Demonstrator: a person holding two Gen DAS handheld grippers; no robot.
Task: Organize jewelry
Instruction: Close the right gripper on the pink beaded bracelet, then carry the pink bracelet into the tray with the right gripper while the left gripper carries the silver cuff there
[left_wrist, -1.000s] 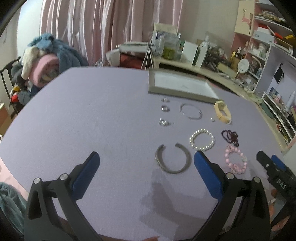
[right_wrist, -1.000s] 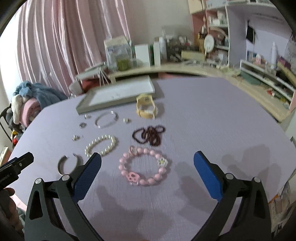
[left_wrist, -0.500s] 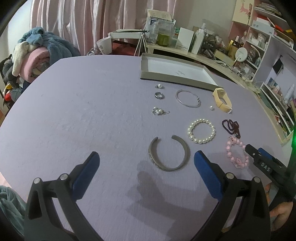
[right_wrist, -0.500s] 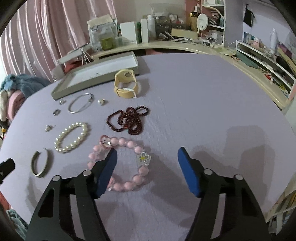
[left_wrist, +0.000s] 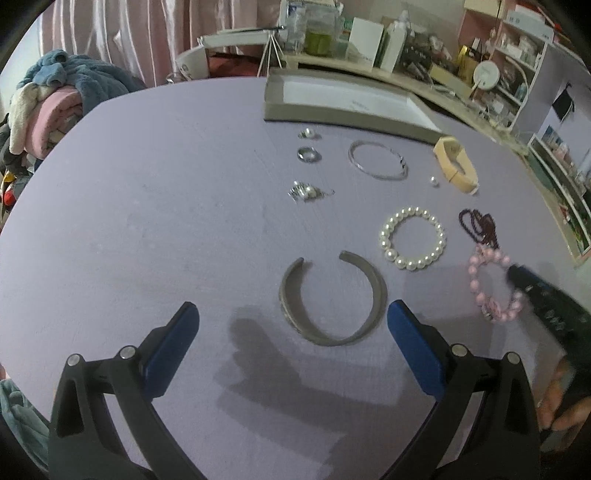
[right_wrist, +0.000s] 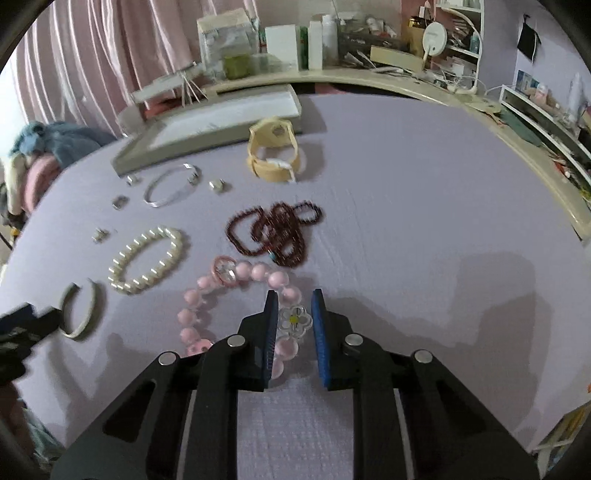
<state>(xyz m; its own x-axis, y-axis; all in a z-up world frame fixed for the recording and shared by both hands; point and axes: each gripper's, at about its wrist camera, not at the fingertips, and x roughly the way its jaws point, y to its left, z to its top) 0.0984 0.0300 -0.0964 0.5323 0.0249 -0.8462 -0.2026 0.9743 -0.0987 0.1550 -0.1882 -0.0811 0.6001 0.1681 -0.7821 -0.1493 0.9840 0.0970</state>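
Right wrist view, and the right gripper (right_wrist: 293, 319) has just been closing in on the pink bead bracelet (right_wrist: 236, 291), jaws now narrow with the clear flower charm (right_wrist: 294, 320) sitting between the blue pads. Whether the pads truly press on the charm is hard to call; a sliver of gap seems to show on each side, so I'd say it's bracketed rather than firmly pinched. The bracelet lies flat on the purple table (right_wrist: 424, 206), just in front of the dark red bead string (right_wrist: 275, 232) and beside the pearl bracelet (right_wrist: 147, 260).

Over on the left wrist view, the left gripper (left_wrist: 291, 332) hangs wide open above the grey open cuff (left_wrist: 332, 299), one pad close to the cuff's right-hand curve, the other well off to the side. Nothing is held there.

So the step in hand looks like the first pick: pink bracelet on the right, cuff lined up on the left. The grey tray (right_wrist: 207, 129) at the far edge of the table looks empty and is the likely home for all this.

Next move, I reckon: finish the squeeze on the charm, lift gently so the beads trail off the table without snagging the red string, then carry it over the yellow watch (right_wrist: 273, 151) to the tray.
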